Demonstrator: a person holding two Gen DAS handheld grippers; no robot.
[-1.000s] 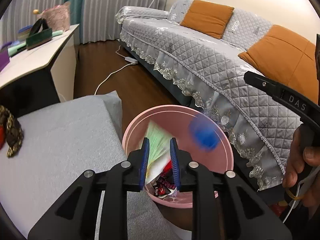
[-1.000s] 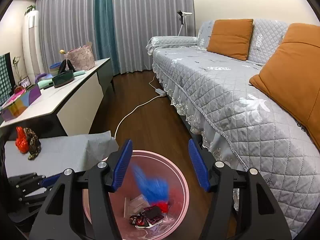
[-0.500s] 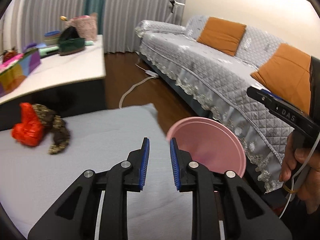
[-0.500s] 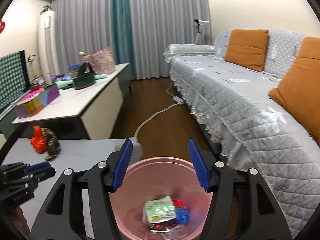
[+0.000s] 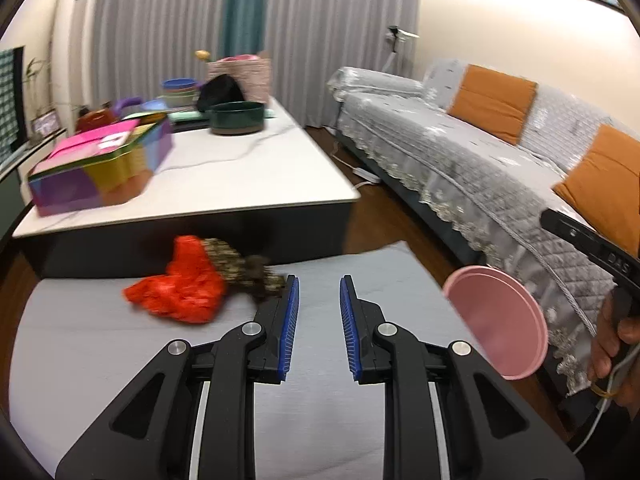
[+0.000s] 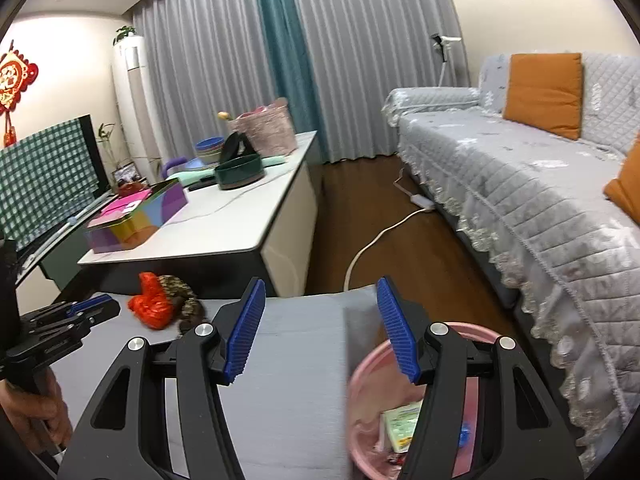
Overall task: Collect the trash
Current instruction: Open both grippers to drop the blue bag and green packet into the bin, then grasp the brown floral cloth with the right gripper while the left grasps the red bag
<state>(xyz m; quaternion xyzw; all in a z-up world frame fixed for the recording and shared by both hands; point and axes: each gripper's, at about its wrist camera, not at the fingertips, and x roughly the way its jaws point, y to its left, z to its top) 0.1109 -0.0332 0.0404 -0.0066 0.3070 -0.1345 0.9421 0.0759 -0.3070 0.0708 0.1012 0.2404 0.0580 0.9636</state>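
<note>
A crumpled red bag (image 5: pixel 180 288) and a brown patterned wrapper (image 5: pixel 240 268) lie together at the far left of a grey table (image 5: pixel 120 360); both also show in the right wrist view, the red bag (image 6: pixel 150 306) beside the wrapper (image 6: pixel 184 304). My left gripper (image 5: pixel 316 328) is open and empty, just right of the wrapper. A pink bin (image 5: pixel 496 320) stands off the table's right edge; in the right wrist view the pink bin (image 6: pixel 368 400) holds a green packet (image 6: pixel 402 426) and other trash. My right gripper (image 6: pixel 320 328) is wide open and empty above the table edge and bin.
A white coffee table (image 5: pixel 224 176) behind carries a coloured tin box (image 5: pixel 100 168), a dark bowl (image 5: pixel 238 118) and a pink basket (image 5: pixel 240 76). A grey sofa (image 5: pixel 480 176) with orange cushions runs along the right. A white cable (image 6: pixel 372 244) lies on the wood floor.
Both grippers swung left, away from the bin toward the table. A blue item fell into the bin a second ago. The left gripper's jaws have widened slightly; the red bag is now near it.
</note>
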